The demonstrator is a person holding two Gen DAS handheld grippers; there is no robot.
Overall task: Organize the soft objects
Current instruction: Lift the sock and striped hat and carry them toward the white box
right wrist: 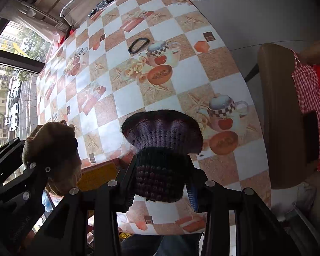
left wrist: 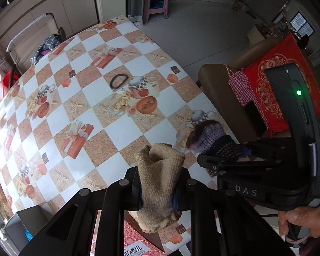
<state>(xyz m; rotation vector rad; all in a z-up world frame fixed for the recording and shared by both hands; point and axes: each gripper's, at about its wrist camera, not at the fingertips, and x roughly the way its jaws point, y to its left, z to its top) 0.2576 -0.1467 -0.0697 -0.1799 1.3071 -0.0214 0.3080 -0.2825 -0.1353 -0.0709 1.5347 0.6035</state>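
Observation:
My left gripper (left wrist: 159, 192) is shut on a tan burlap cloth (left wrist: 159, 170), bunched and held above the near edge of the table. In the right wrist view the same burlap cloth (right wrist: 51, 143) shows at the lower left in the left gripper (right wrist: 42, 170). My right gripper (right wrist: 162, 183) is shut on a purple and dark knitted piece (right wrist: 162, 132) that fans out above the pads. The left wrist view shows that knitted piece (left wrist: 207, 136) at the right, in the right gripper (left wrist: 224, 155). A black hair band (left wrist: 118, 80) lies flat on the table, also in the right wrist view as a black ring (right wrist: 139, 45).
The table (left wrist: 125, 132) has a checked cloth printed with cups, gifts and starfish. A brown chair (left wrist: 221, 85) with a red cushion (left wrist: 275, 81) and a red-checked cloth (left wrist: 243, 87) stands at the right edge. A barcoded box (left wrist: 136, 249) lies near the front. A pink stool (left wrist: 155, 4) stands beyond.

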